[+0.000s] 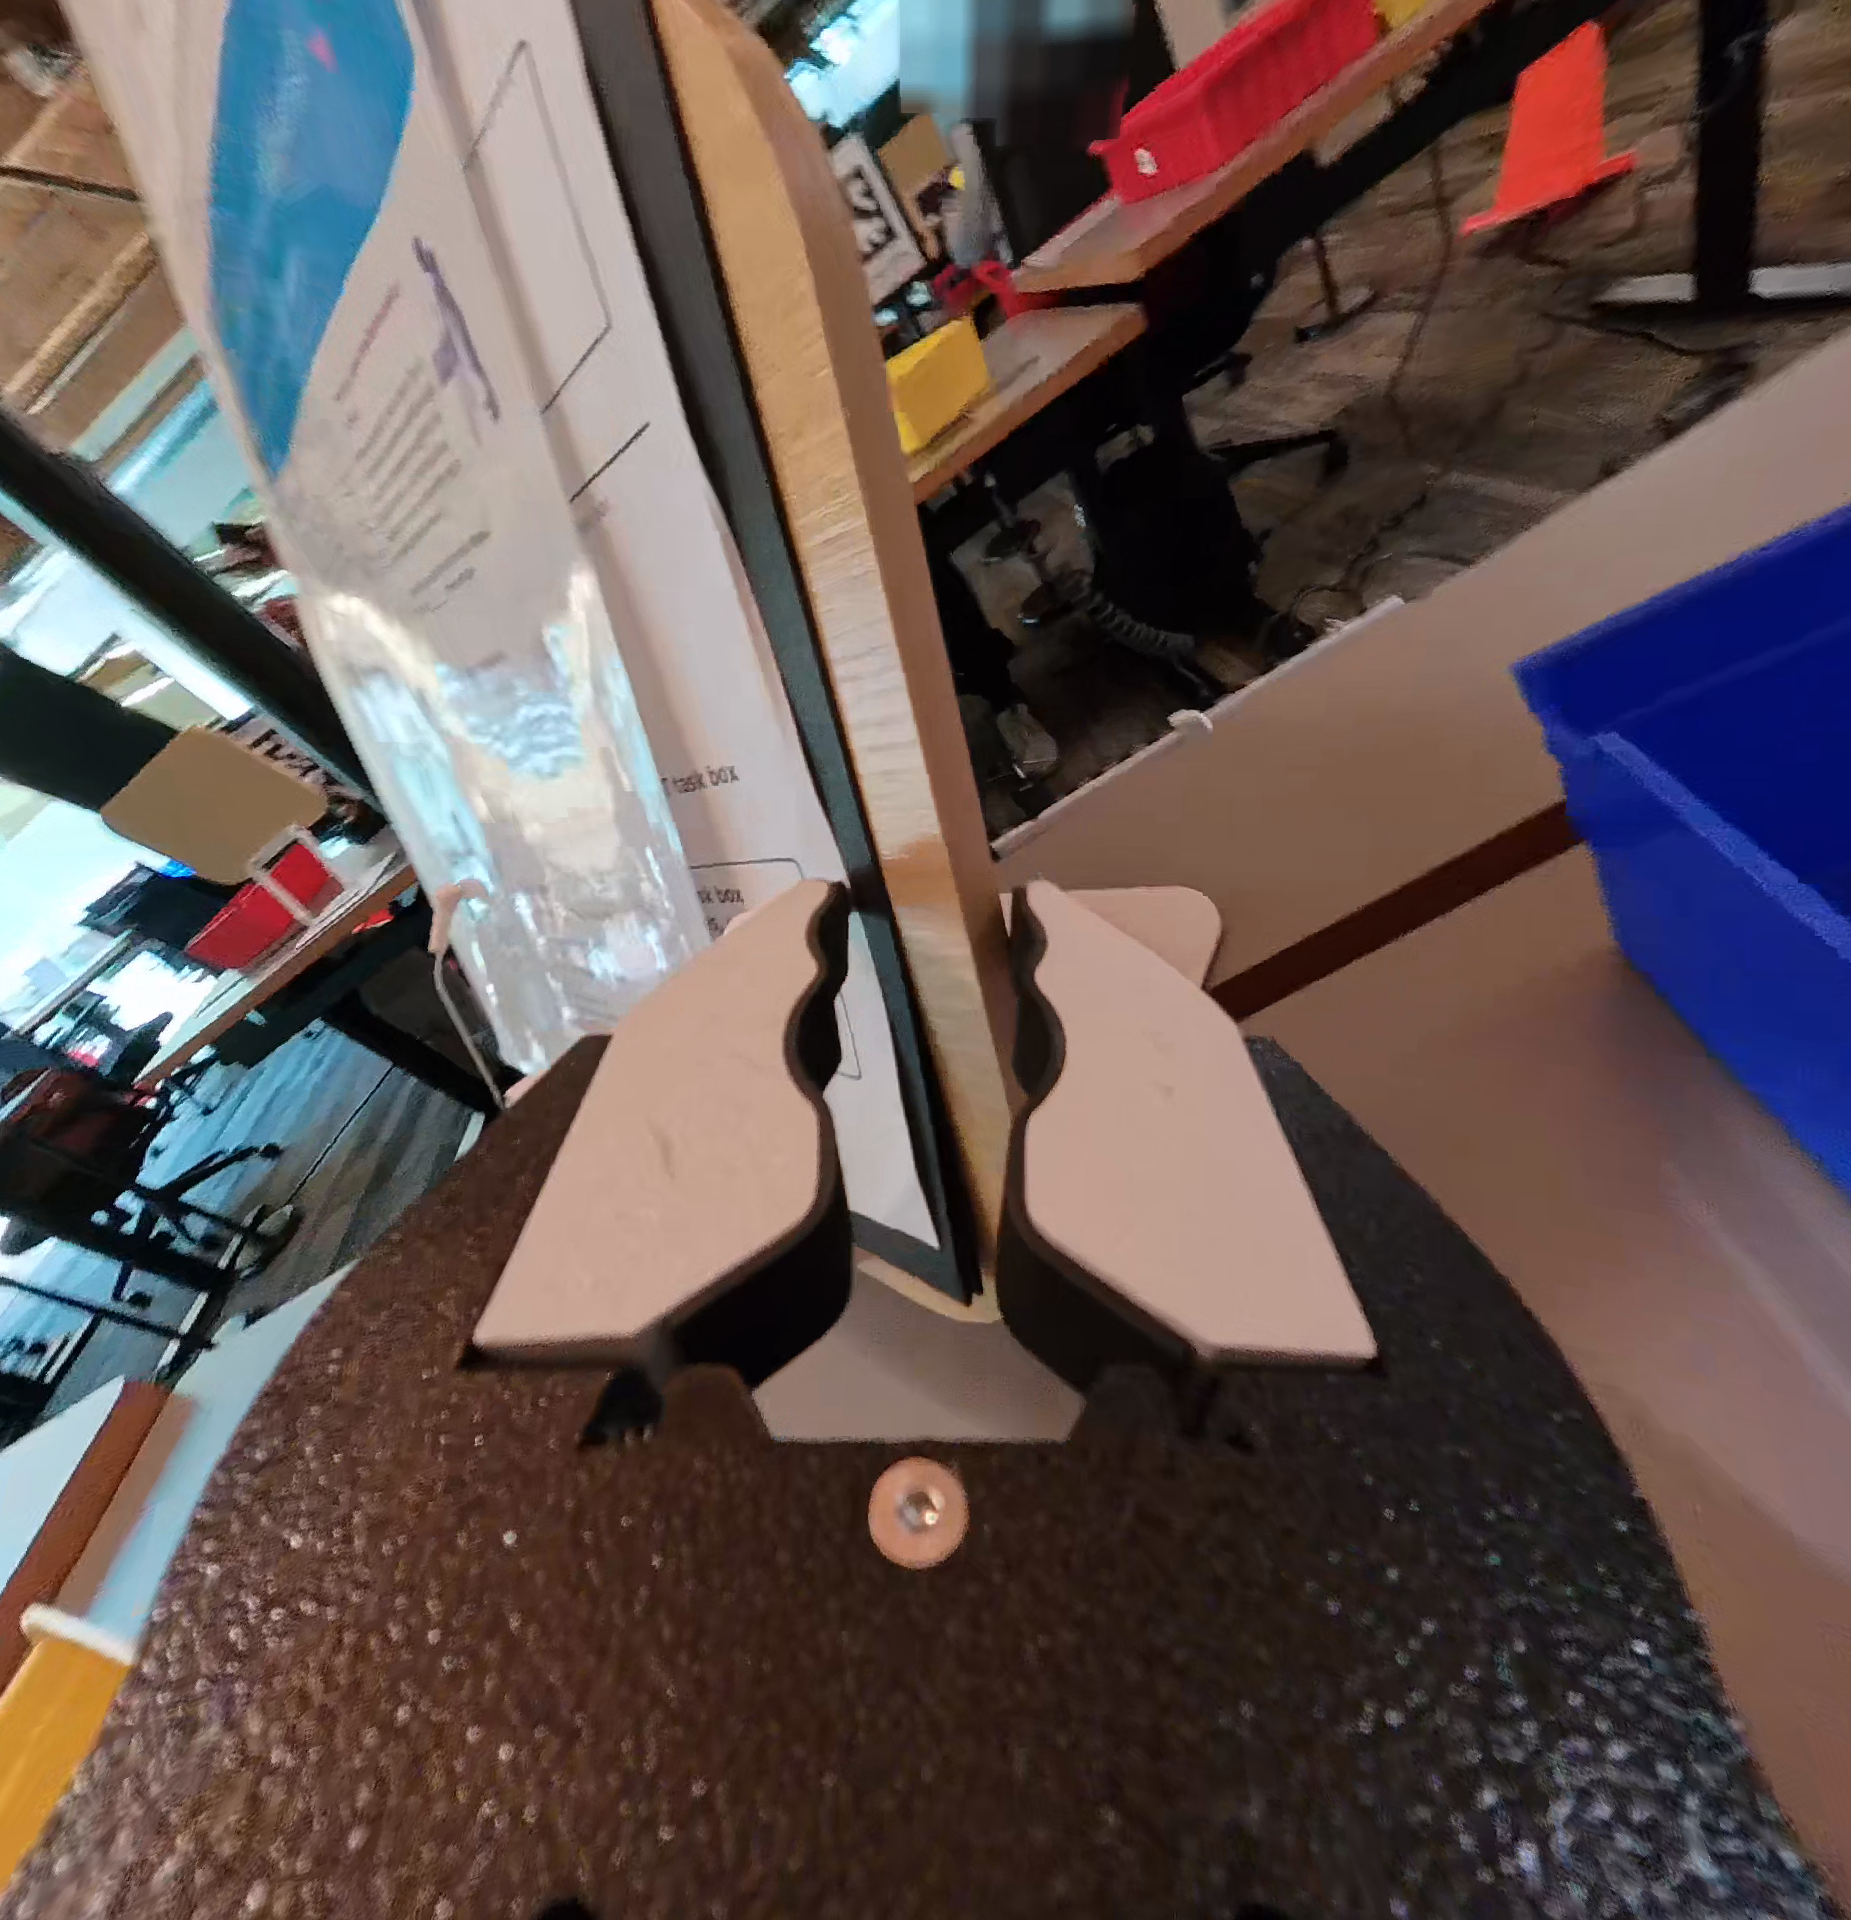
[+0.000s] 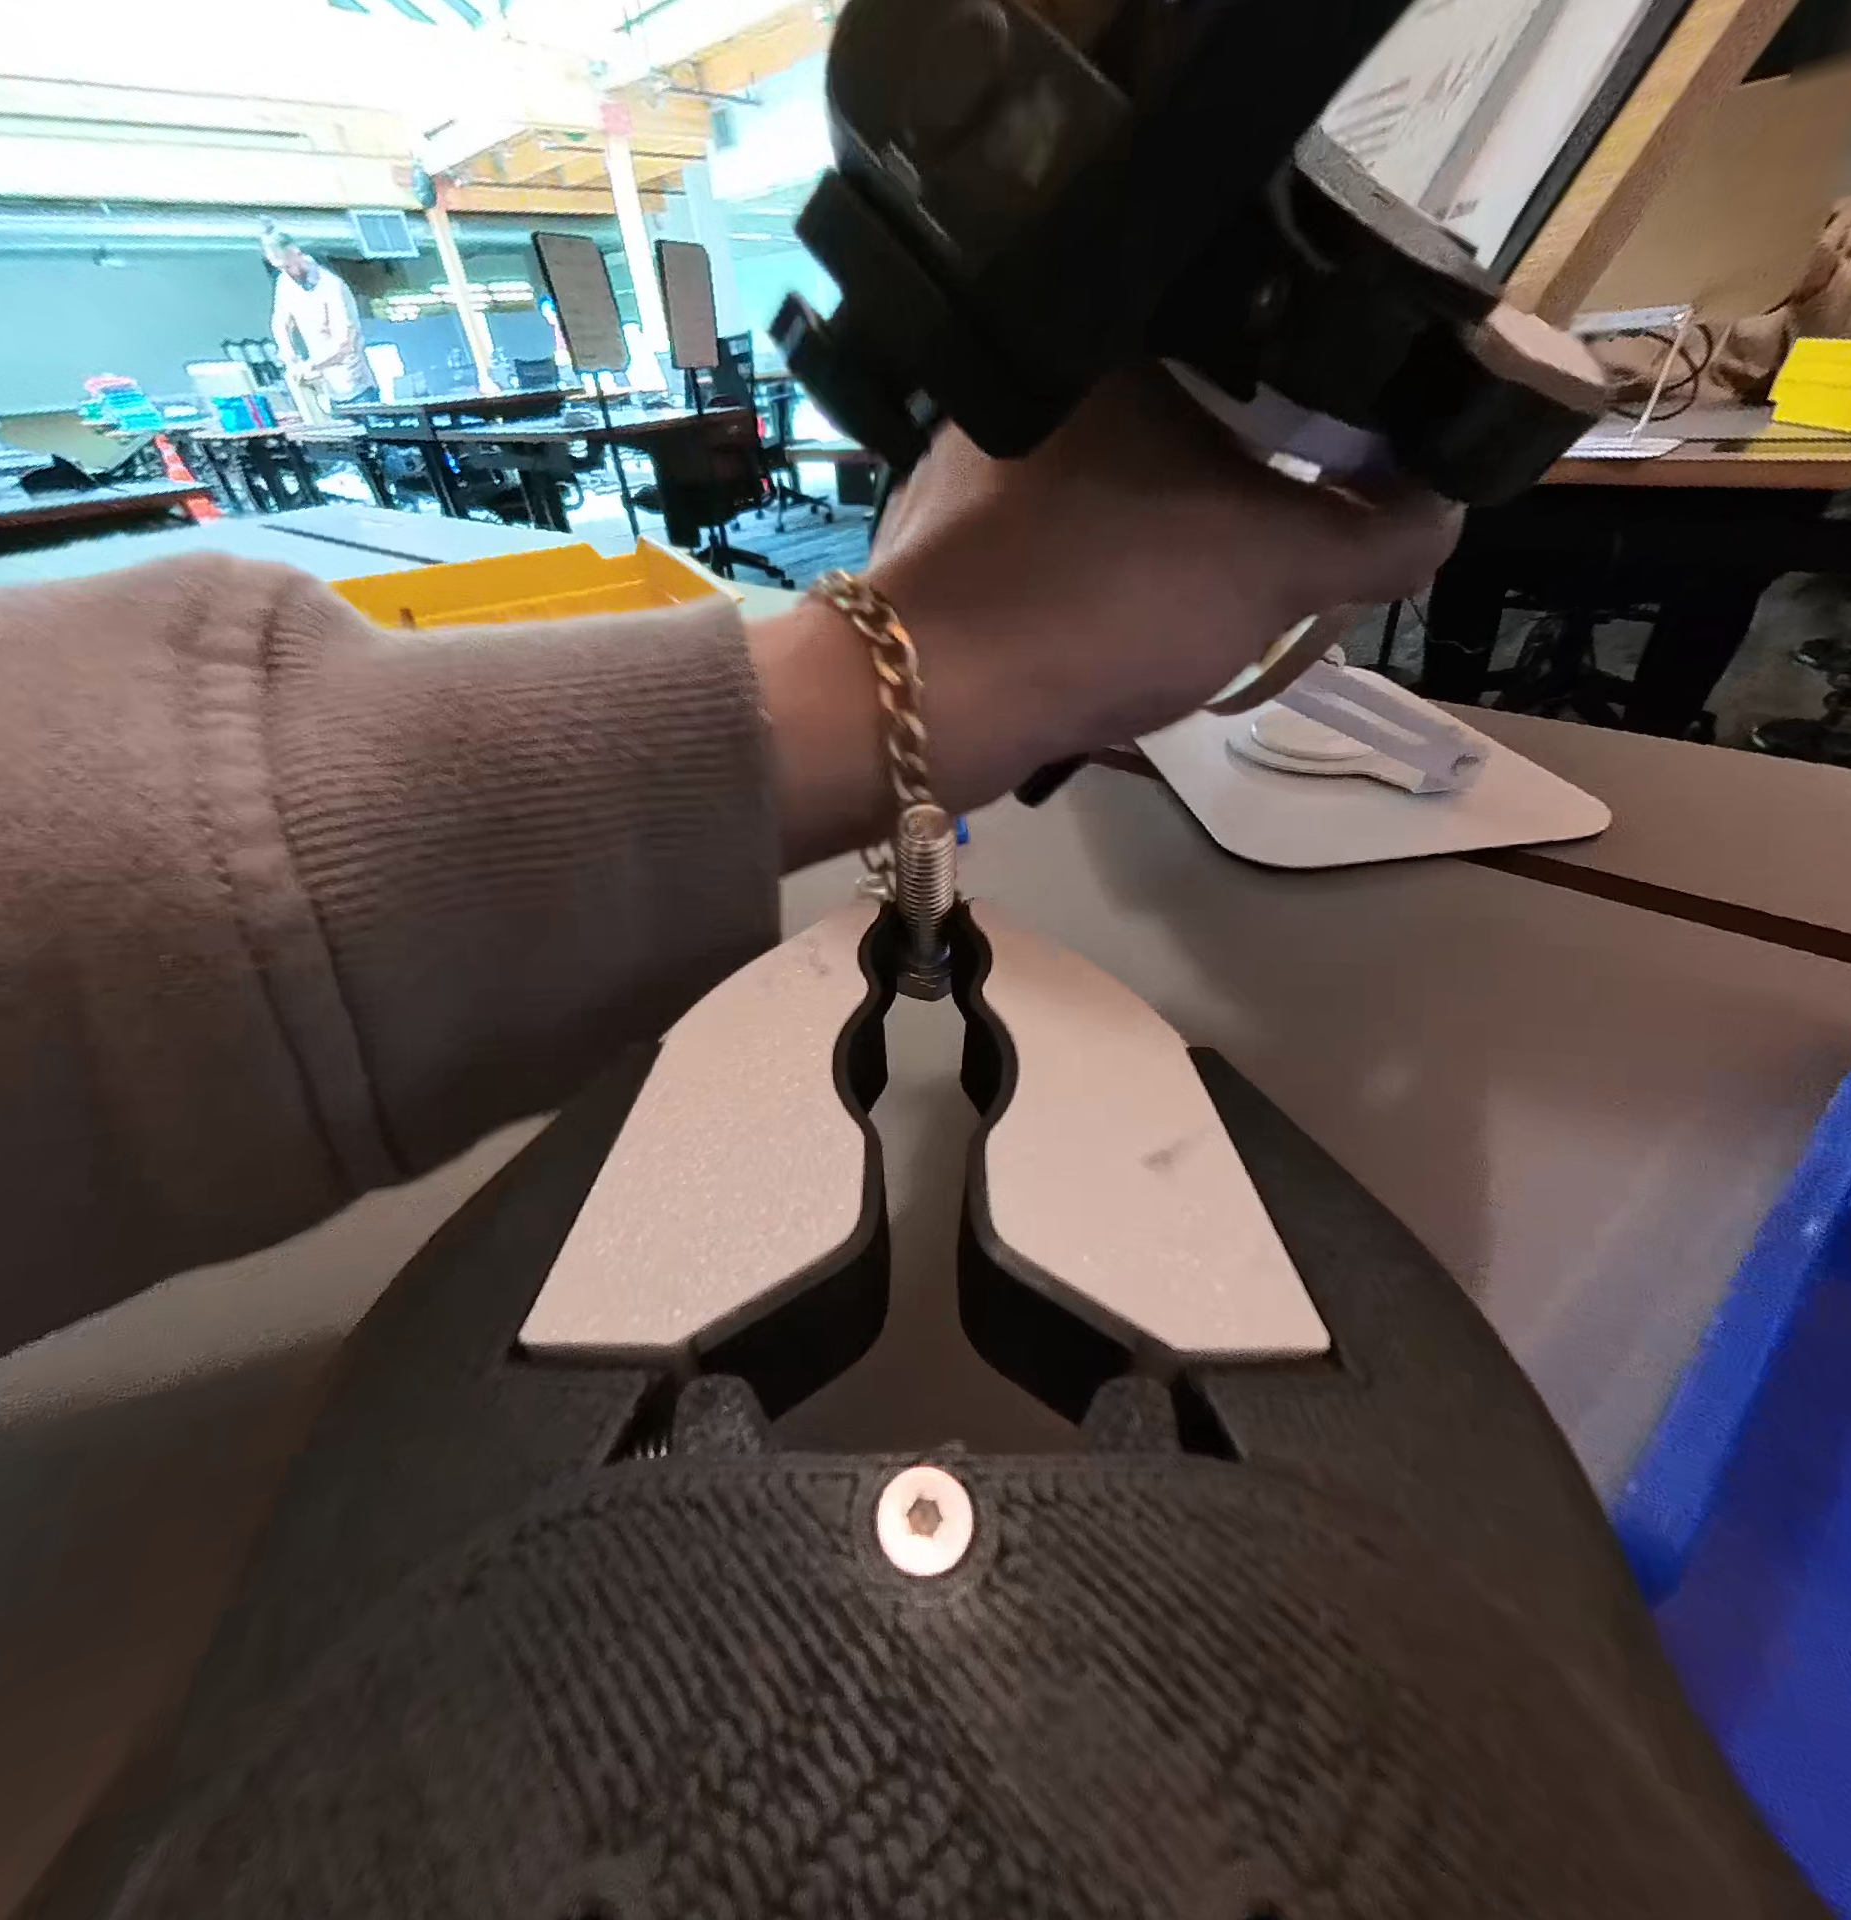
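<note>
Bolt (image 2: 923, 894) first: my right tool (image 2: 923, 951) is pinching a silver threaded bolt near its hex head, both black inner pads pressed on it in the notch at the fingertips. Its long axis runs straight on from the fingers, threaded end pointing forward and away from the tool, toward the wrist of the person's left hand (image 2: 1108, 623), which crosses the view with a chain bracelet (image 2: 895, 686) hanging just behind the bolt's tip.

That hand carries my left tool (image 1: 926, 914), up and to the right of the bolt in the right wrist view. Its jaws are clamped on a wooden board (image 1: 869, 623) with a black-edged printed sheet (image 1: 547, 520) on one face. The board stands edge-on between the fingers, long axis leading up and away from the tool, and the pads (image 1: 1030, 997) bear on both faces low down near its bottom corner.

So the relation that matters to me: the board is above and to the right of the bolt, well apart from it, and the bolt's axis points below the board, not at it. Whether the board has a hole for it I cannot tell.

A white plate with a pale fixture (image 2: 1357, 743) lies on the grey table (image 2: 1420, 1039) ahead and right of the bolt. A blue bin (image 1: 1731, 831) sits at the right edge, a yellow bin (image 2: 547, 587) behind the sleeve (image 2: 329, 883).
</note>
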The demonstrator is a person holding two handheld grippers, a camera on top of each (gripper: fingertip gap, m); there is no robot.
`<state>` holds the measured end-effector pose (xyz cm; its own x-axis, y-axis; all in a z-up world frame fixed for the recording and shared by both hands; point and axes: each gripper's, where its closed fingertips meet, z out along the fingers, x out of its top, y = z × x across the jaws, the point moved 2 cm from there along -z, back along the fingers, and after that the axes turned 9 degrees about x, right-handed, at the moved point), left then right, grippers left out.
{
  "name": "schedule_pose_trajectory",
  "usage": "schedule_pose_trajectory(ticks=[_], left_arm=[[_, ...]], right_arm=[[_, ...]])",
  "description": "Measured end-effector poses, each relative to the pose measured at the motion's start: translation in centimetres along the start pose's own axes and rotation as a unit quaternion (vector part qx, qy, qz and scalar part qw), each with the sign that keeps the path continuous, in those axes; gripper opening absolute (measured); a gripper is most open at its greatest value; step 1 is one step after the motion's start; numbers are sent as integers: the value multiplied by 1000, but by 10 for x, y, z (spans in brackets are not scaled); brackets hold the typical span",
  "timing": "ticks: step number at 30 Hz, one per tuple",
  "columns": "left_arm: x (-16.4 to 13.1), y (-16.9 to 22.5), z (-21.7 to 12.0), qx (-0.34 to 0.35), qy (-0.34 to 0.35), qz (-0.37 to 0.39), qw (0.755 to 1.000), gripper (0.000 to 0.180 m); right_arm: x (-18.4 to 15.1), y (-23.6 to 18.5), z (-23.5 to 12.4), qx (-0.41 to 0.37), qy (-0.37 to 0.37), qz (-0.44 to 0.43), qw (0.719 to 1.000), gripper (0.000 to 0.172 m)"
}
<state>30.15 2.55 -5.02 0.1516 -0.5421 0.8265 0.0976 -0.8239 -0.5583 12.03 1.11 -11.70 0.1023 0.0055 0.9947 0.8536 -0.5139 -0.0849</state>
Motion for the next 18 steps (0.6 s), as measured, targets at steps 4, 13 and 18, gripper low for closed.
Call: schedule_pose_trajectory(ticks=[4,13,18], left_arm=[[0,-7,-12,-135,31,-27,990,41],[-21,-193,74,-298,68,-276,911,79],[-53,-238,167,-286,132,-365,876,73]], right_arm=[[1,1,-1,-4,14,7,1000,9],[0,-10,8,-3,16,-6,1000,9],[0,-15,9,13,12,-21,1000,9]])
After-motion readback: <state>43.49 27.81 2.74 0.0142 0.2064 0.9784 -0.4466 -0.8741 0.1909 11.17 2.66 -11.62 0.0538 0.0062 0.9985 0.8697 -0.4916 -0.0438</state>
